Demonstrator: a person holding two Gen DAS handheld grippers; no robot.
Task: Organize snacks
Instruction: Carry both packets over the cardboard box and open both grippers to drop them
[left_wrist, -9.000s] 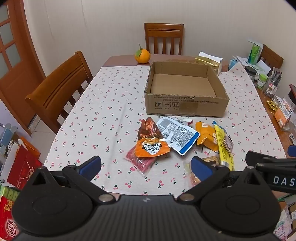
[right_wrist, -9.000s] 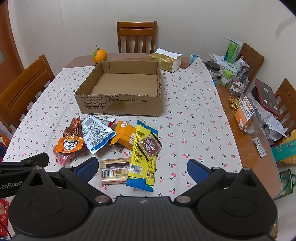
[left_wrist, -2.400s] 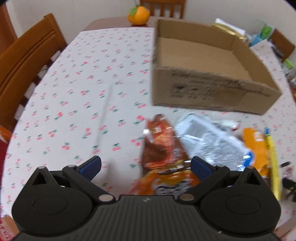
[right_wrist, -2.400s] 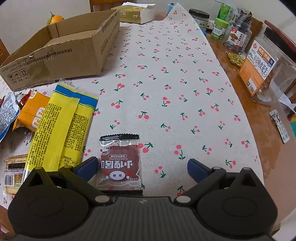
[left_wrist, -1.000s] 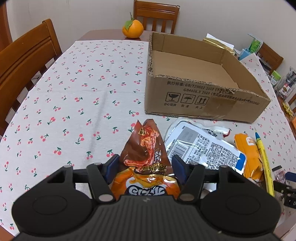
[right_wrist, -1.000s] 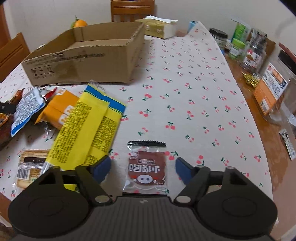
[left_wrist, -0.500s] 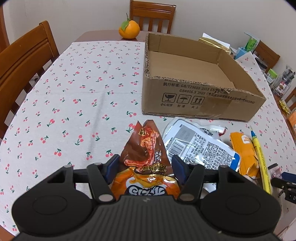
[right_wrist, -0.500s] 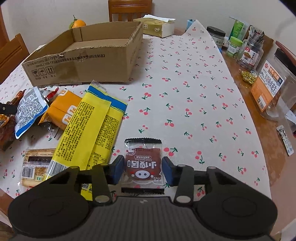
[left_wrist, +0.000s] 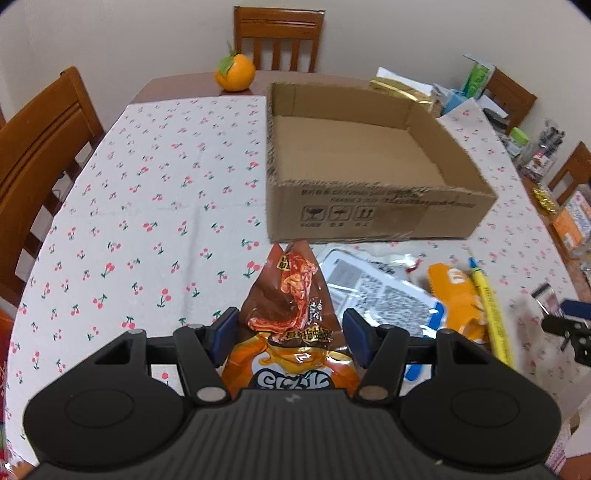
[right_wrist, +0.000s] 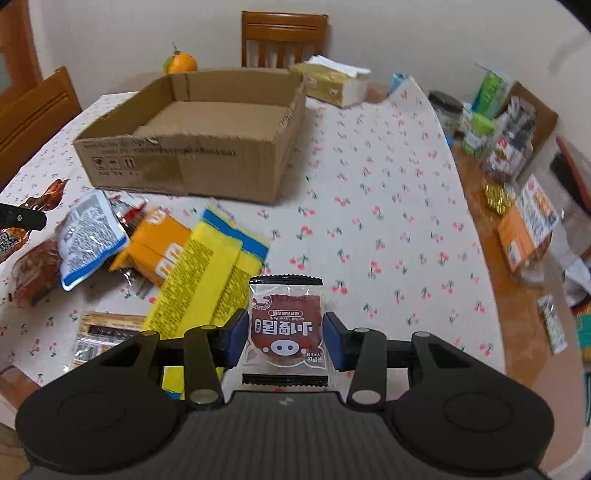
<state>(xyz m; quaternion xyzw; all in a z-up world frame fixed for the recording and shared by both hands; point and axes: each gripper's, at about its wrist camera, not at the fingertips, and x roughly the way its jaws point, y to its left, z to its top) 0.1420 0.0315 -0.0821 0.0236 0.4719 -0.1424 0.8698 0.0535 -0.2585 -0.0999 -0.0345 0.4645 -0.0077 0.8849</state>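
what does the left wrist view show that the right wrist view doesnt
Only the left wrist view: the left gripper shut on the brown and orange snack bag, seen close up.

Only the right wrist view: the right gripper shut on the small pig-face packet, and a barcoded pack beside the yellow packet.

Both: the empty cardboard box, the orange, the white and blue packet, the cherry tablecloth.

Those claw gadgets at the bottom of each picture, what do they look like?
Both look alike. The left claw and right claw each have two blue rectangular pads on black jointed link arms with silver pivot pins. Behind sits a ribbed black body flanked by two round black discs. No cables, sleeves or hands show.
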